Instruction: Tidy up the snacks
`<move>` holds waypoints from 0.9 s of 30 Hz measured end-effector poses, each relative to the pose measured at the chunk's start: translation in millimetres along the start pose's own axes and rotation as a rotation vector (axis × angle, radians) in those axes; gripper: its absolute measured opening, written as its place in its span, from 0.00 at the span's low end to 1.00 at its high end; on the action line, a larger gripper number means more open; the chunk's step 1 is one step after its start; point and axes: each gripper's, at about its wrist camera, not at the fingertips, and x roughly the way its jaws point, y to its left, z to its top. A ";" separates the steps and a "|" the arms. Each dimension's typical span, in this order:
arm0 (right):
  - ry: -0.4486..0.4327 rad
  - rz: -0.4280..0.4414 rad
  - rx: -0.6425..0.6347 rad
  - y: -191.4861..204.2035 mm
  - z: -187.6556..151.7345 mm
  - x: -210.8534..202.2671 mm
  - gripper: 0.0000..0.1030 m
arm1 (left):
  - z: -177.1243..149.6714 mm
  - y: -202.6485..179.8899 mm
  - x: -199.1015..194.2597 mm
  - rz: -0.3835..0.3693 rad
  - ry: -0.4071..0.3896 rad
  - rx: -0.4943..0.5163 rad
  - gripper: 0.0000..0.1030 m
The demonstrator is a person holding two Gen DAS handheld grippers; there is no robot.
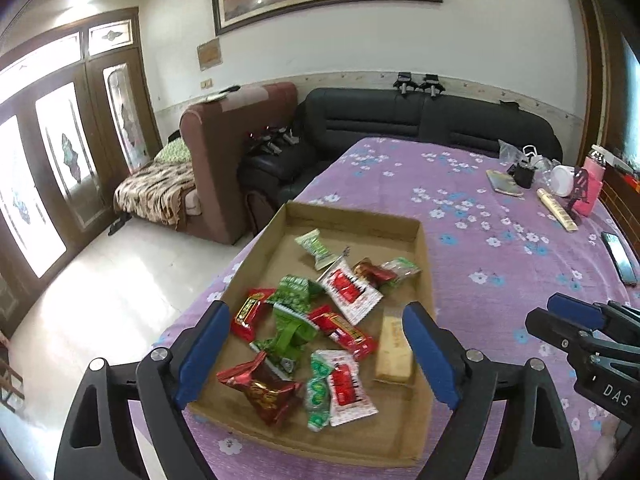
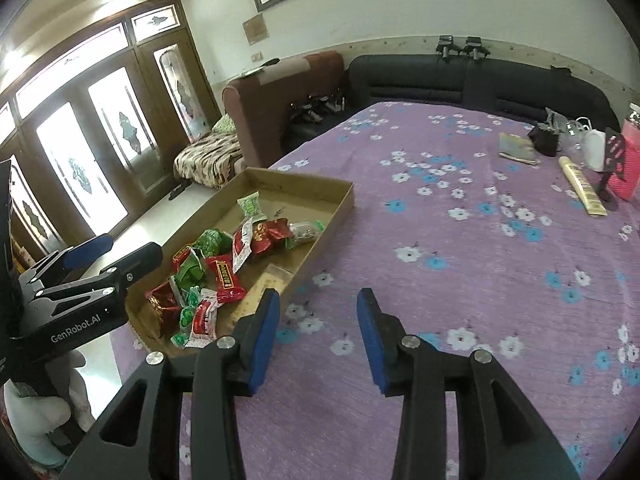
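Your left gripper (image 1: 316, 354) tilts down, jaws wide and empty, above the shallow brown cardboard tray (image 1: 425, 248) of red and green wrapped snacks (image 1: 344, 292). Your right gripper (image 2: 318, 336) hovers right of it, jaws parted, empty.

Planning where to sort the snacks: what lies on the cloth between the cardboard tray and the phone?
Nothing: in the left wrist view, only bare flowered tablecloth runs from the cardboard tray to the phone.

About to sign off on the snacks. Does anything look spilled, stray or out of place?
Nothing stands out. All the snacks lie inside the cardboard tray, in a loose unsorted heap, and none are on the cloth around it. Both tools are open and empty.
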 end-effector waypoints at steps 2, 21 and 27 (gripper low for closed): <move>-0.022 -0.003 -0.003 -0.4 -1.8 -10.0 0.40 | 2.0 -5.1 -10.9 0.000 -0.030 0.006 0.90; -0.303 -0.069 -0.082 26.6 -14.7 -162.8 0.50 | 2.6 -4.0 -196.1 0.089 -0.563 -0.016 1.00; -0.441 -0.218 -0.141 24.4 1.1 -275.8 0.67 | 9.2 -4.6 -259.4 0.050 -0.717 -0.013 1.00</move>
